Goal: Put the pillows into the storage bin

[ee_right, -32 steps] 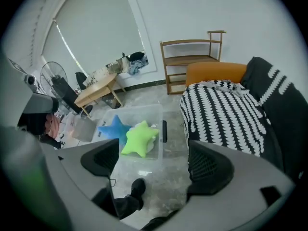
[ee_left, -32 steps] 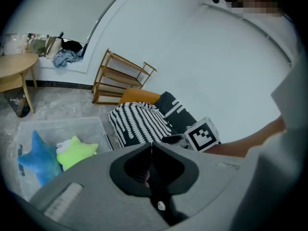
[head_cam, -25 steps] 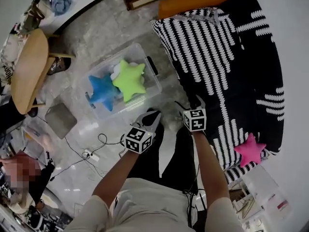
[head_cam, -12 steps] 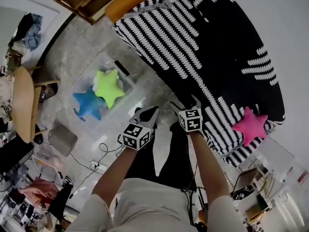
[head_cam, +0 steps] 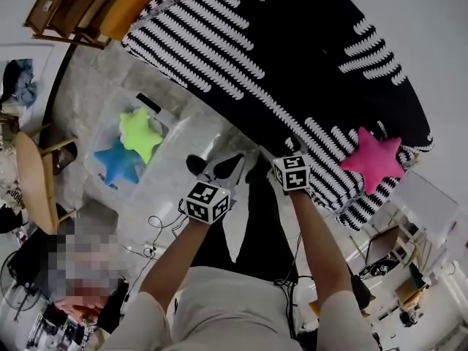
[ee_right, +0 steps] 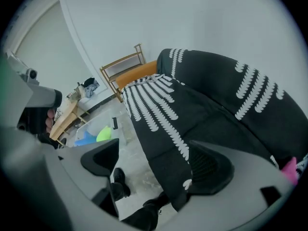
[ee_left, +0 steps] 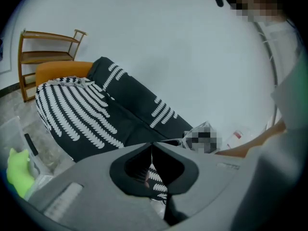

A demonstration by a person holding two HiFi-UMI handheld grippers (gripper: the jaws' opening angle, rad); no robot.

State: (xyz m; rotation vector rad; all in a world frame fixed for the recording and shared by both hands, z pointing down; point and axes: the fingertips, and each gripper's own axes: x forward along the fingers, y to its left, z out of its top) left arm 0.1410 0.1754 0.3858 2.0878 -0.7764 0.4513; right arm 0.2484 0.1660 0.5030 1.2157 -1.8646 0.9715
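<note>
Pink pillow point(head_cam: 375, 159): on the sofa point(head_cam: 307, 64), near the edge at its right end — not packed yet.
Storage bin point(head_cam: 162, 146): on the floor, with the green pillow point(head_cam: 139, 134) and blue pillow point(head_cam: 117, 163) inside.
Right gripper point(ee_right: 153, 150): wide open and empty — likely ready to grab.
Left gripper point(ee_left: 152, 144): closed, holding nothing.
Views: the head view shows the whole pink star; the right gripper view shows only its tip.

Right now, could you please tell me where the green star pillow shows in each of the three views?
Head view: the green star pillow lies left of centre, in the storage bin beside a blue pillow.
Left gripper view: the pillow sits at the lower left edge, partly cut off.
Right gripper view: the pillow is small, left of centre.
Shared landmark: the black, white-striped sofa, next to the bin in all three.
</note>
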